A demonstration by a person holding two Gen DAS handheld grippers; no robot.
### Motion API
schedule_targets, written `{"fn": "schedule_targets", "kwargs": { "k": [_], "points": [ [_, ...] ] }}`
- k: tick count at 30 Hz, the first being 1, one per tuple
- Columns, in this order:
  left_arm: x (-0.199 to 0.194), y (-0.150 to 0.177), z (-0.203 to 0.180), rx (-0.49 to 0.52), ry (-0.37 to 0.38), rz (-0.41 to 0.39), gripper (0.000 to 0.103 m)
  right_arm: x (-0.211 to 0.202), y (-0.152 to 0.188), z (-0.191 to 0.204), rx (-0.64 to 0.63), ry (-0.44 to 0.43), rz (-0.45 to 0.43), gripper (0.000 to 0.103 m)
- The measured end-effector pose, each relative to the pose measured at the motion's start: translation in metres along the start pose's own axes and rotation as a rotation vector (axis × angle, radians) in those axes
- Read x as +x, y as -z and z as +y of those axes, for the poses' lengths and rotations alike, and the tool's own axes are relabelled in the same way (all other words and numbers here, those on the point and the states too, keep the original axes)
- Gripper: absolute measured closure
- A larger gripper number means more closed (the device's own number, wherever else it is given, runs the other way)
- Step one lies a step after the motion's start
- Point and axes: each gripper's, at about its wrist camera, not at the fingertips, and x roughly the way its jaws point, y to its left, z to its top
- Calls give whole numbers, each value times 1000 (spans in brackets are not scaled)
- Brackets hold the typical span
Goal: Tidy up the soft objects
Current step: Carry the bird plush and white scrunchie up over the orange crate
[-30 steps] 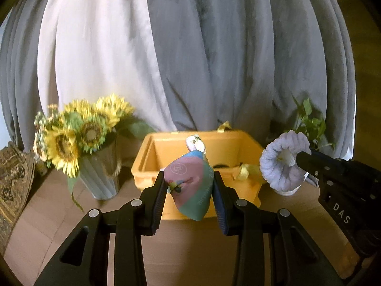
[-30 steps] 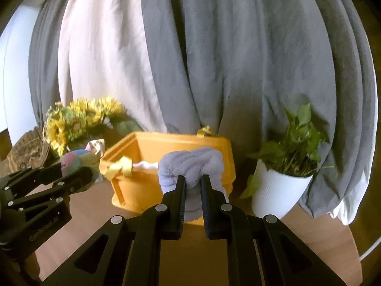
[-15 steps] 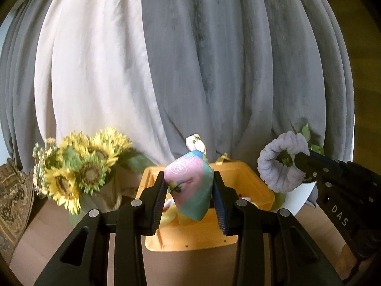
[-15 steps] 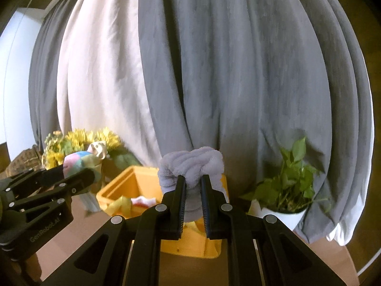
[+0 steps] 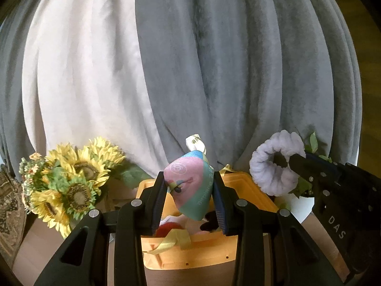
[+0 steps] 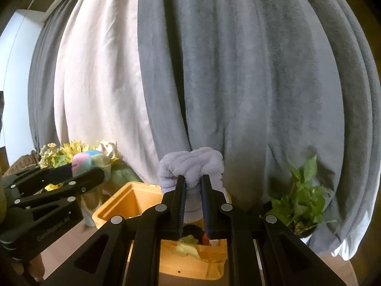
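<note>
Above the yellow bin (image 5: 243,183), two soft items are being held up by both grippers.

A pink, blue and green pouch (image 5: 190,187) is being clamped between the jaws of the left gripper (image 5: 189,205), while a lavender plush scrunchie (image 6: 191,166) is being pinched by the closed jaws of the right gripper (image 6: 193,205). Other soft things are being kept inside the bin on the tabletop (image 5: 42,245), between sunflowers (image 5: 71,186) and a potted plant (image 6: 302,200).

Side-by-side wrist views, shared orange bin (image 5: 245,183) ahead

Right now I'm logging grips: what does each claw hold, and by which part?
Left claw: pastel plush toy, squeezed across its middle. Right claw: lavender fuzzy ring, pinched on its band.
</note>
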Motion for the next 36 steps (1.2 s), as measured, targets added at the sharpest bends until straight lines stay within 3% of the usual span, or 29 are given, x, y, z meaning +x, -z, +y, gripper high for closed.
{"fn": "schedule_targets", "kwargs": {
  "k": [13,29,36],
  "points": [
    [70,-8,8,27,11,120,66,54,-9,-1,9,-13,88,89],
    [157,13,16,-15,64,371,66,151,15,-19,93,-42,395,89],
    [188,26,16,-16,72,474,66,181,32,-22,126,-58,487,89]
  ]
}}
